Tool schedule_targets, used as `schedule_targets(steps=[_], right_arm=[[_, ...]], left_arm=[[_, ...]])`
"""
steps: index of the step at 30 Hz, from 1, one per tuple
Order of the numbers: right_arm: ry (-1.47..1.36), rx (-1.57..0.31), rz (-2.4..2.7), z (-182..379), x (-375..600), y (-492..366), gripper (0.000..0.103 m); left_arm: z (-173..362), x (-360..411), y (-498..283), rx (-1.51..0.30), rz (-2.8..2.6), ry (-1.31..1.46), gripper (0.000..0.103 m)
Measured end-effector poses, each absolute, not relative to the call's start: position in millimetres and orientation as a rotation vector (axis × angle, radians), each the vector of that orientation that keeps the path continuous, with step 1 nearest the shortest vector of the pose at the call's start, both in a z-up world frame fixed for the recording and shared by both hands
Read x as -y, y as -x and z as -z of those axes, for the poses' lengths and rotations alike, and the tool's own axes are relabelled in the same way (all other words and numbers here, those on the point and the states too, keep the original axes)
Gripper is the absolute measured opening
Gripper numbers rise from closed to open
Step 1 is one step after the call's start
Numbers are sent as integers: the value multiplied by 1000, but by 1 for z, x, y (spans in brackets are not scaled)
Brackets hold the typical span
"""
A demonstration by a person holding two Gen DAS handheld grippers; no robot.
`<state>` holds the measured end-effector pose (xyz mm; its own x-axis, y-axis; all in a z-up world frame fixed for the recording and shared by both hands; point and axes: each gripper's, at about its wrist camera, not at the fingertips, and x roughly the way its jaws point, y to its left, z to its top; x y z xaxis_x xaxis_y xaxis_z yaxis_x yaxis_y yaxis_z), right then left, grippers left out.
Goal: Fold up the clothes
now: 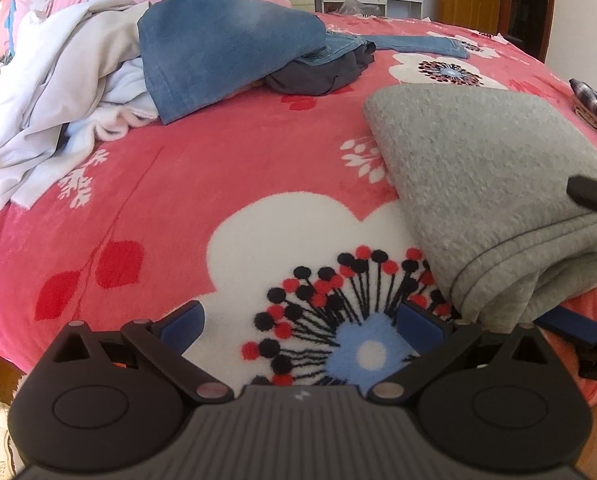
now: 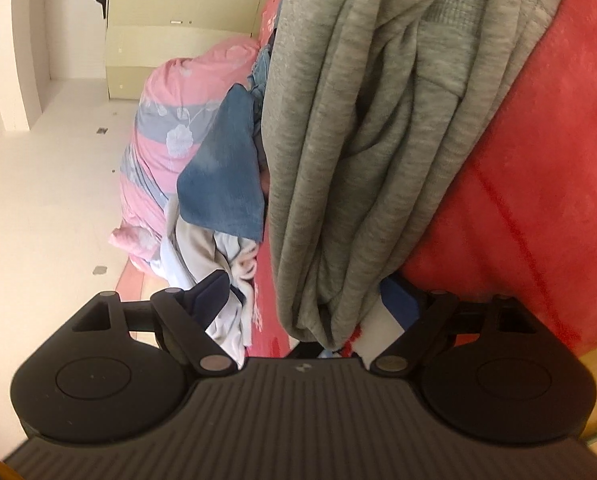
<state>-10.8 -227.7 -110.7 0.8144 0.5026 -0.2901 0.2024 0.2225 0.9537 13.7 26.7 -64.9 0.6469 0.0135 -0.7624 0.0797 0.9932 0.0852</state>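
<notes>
Now, where we stand: one garment looks folded and we judge the step in hand is lifting that bundle off to set it aside.
Bundle: the folded grey knit sweatshirt (image 1: pixel 494 184) lies on the near right of the pink floral fleece bedspread (image 1: pixel 186 184), its stacked layers facing the right-hand tool.
Right gripper: our right gripper (image 2: pixel 310 300) is rolled on its side with its jaws spread wide, one blue pad under the near edge of the bundle and the other above it; the pads are not pressing on the cloth.
Left gripper: our left gripper (image 1: pixel 298 324) hovers over the big white flower print, jaws wide and holding nothing, just left of the bundle's near corner.
How we'd do it well: we'd slide the lower finger further under so every layer sits between the pads before closing; a bite on the top layers alone would probably let the fold spill open.
Support: we could bring the left tool under the left edge to share the weight and keep the bundle flat.
Still waiting: the heap on the far left, a faded blue denim pair of jeans (image 1: pixel 218 44) over a crumpled white cotton garment (image 1: pixel 58 92), looks unfolded.
Watch out: soft knit sags, so we'd lift slowly and level.
</notes>
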Motion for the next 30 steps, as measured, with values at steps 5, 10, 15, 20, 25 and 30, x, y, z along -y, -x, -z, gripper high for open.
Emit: schedule_targets(steps=[5,10,15,20,25,30], right_arm=[[-1345,-604,-210,107,223,7,87],[-1366,-575,-195,105,219,2,91],[-1404,-562,-200,105,220,-1,92],[-1410,-595,-225,108,208,-8,92],[-1417,-592,-229,112,205,-22,95],[-1495,-427,-304,110,216,-14,93]], left_arm=[[68,-26,-13,-864,38,-122,103],[65,-43,-12,-854,98,-23,103],[57,-92,-19,-824,267,331,102],[64,-117,-33,-834,376,550,99],[72,-121,-44,-848,488,708,98],[90,-118,-71,-922,606,906,98]])
